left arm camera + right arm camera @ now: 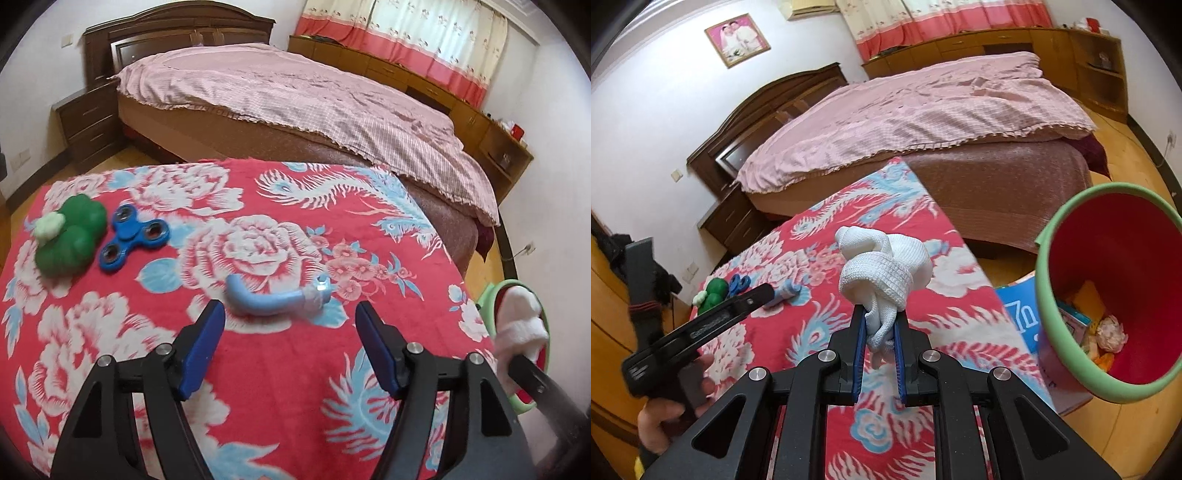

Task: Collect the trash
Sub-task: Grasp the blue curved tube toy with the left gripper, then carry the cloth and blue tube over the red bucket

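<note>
Sock [882,269]: white, ribbed, knotted bundle

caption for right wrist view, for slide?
Right tool grips knotted white cloth above floral blanket, near red bin.

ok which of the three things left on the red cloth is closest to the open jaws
The light blue curved tube, lying just ahead of the left gripper. The blue fidget spinner and green toy sit farther off at the cloth's left end.

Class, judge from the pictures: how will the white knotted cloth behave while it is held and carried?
Likely soft and floppy: the white knotted cloth bulges above the right hand-held gripper, a loose end drooping between its shut jaws. Probably light, since that narrow pinch holds it up. Unlikely to slip; the weave looks coarse.
</note>
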### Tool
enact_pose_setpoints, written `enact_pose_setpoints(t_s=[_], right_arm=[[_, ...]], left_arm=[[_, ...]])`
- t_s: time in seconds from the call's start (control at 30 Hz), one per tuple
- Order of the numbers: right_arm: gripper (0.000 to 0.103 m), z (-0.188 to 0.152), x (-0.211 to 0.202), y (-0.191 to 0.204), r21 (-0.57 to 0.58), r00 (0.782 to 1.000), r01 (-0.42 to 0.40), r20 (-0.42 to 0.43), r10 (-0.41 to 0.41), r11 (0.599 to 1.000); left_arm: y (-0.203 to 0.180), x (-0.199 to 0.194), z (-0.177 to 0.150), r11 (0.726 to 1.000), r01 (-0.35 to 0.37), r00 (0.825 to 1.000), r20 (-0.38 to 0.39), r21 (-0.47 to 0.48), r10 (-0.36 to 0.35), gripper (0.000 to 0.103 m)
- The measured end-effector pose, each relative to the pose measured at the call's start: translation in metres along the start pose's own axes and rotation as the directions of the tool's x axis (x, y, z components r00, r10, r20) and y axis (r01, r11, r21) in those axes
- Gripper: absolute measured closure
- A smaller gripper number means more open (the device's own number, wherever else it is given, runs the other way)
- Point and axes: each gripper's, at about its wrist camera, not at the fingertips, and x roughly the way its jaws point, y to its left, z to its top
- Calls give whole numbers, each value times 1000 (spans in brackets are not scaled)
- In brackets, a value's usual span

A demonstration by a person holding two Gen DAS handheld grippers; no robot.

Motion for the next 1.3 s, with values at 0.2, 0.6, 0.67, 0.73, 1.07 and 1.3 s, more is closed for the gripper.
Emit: enact_pose_setpoints(t_s=[0.2, 0.6, 0.67, 0.73, 1.07, 1.3], right_arm=[[89, -1, 0, -9, 18, 1000, -3, -2, 3, 1000], [89, -3, 7, -15, 25, 1000, -12, -23, 13, 1000], [89, -3, 8, -16, 27, 1000, -12, -25, 13, 1000], [89, -4, 7, -18, 31, 1000, -13, -25, 14, 999], [89, -8, -8, -20, 44, 1000, -12, -4, 12, 999], [89, -11, -30, -24, 55, 999, -10, 33, 8, 998]], left_arm=[[-7, 22, 2, 999, -41, 999, -19, 29, 41, 30], [-5, 34, 3, 996, -85, 996, -1, 23, 85, 30], [-5, 35, 2, 996, -82, 997, 3, 23, 82, 31], [-4, 34, 2, 997, -72, 997, 5, 24, 72, 33], [-12, 2, -8, 999, -16, 999, 46, 49, 14, 33], [-35, -30, -16, 995, 52, 996, 64, 89, -58, 33]])
